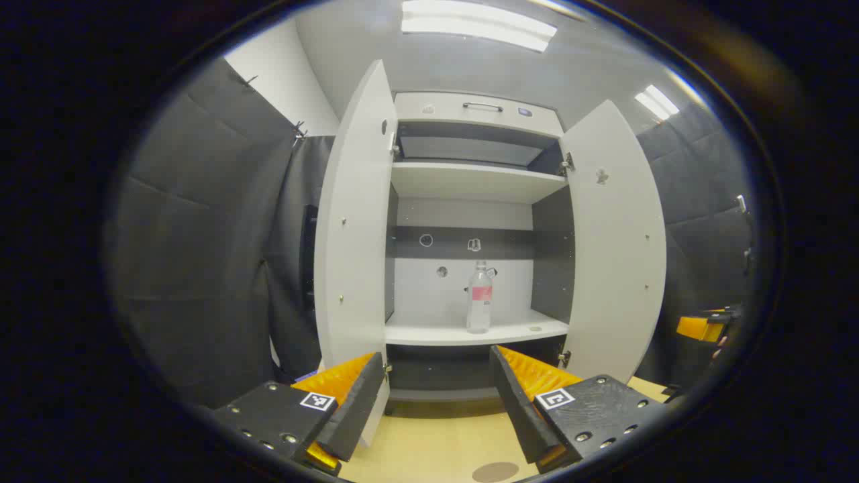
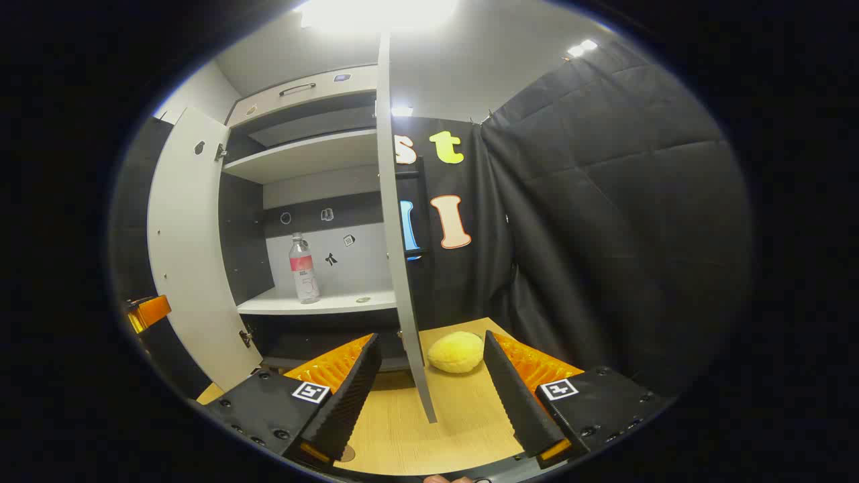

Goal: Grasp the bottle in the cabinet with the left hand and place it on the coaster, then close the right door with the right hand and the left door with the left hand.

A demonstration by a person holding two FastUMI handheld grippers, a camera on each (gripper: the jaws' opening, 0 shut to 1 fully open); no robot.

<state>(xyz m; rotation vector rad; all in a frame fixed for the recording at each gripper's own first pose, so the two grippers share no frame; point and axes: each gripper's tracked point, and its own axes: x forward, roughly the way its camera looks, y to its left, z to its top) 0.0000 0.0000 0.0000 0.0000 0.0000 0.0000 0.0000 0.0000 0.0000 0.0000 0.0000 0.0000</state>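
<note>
- The left gripper sits nearest in the left gripper view, its fingers spread wide with nothing between them, lined up on the cabinet opening; I judge this spread is kept ready for the bottle.
- The bottle stands upright on the lower shelf, toward that shelf's front edge and right of its middle, well apart from the gripper. It is clear, with a pink band round it.
- The coaster, a flat brown disc, lies on the desk at its near edge, just below the spread fingers; its lower part is cut off.
- Both doors stand swung out, the left door and the right door, which leaves a free path to the shelf.
- In the right gripper view the right gripper is likewise wide open and empty, with the right door's edge running up between its fingers; it looks placed for the later push on that door.
- A yellow sponge-like lump rests on the desk beyond that door; what it is stays unclear.
- Small marks on the cabinet's back wall are too small to tell.
- The other gripper shows partly at the far right of the left gripper view.
</note>
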